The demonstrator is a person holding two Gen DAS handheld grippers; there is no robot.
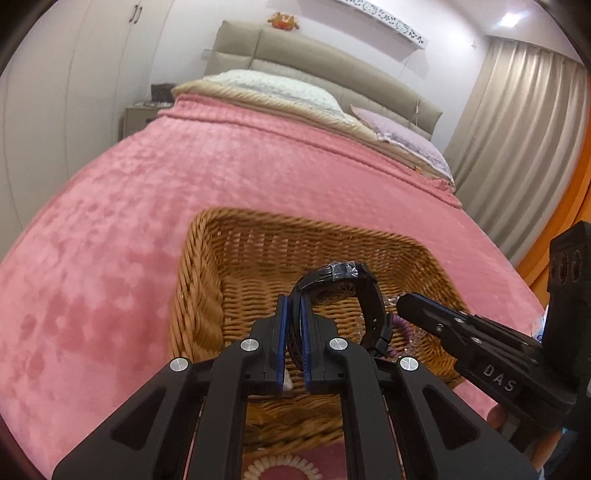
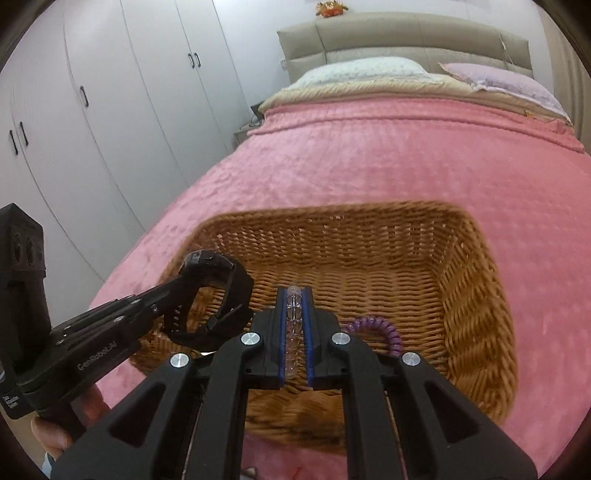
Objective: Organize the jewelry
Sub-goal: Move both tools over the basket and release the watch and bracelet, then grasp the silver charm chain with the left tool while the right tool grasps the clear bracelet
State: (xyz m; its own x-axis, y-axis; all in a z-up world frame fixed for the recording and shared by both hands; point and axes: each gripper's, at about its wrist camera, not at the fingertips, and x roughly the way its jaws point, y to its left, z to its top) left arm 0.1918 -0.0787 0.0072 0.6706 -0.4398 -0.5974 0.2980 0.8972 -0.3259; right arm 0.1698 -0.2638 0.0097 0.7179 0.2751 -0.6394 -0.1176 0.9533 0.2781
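Bedroom: pink blanket (image 2: pixel 369 158) over bed, padded beige headboard (image 2: pixel 406 33) at 12 o'clock, white wardrobe doors (image 2: pixel 110 92) at 10, beige curtains (image 1: pixel 524 129) at 2.

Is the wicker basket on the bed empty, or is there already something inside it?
Not empty, it seems. A purple spiral hair tie appears to lie on the floor of the wicker basket. The grippers hide part of the floor.

We see the basket (image 2: pixel 476 295) on the blanket (image 2: pixel 369 166), pillows (image 2: pixel 354 72) behind it, wardrobe (image 2: pixel 110 110) at left.
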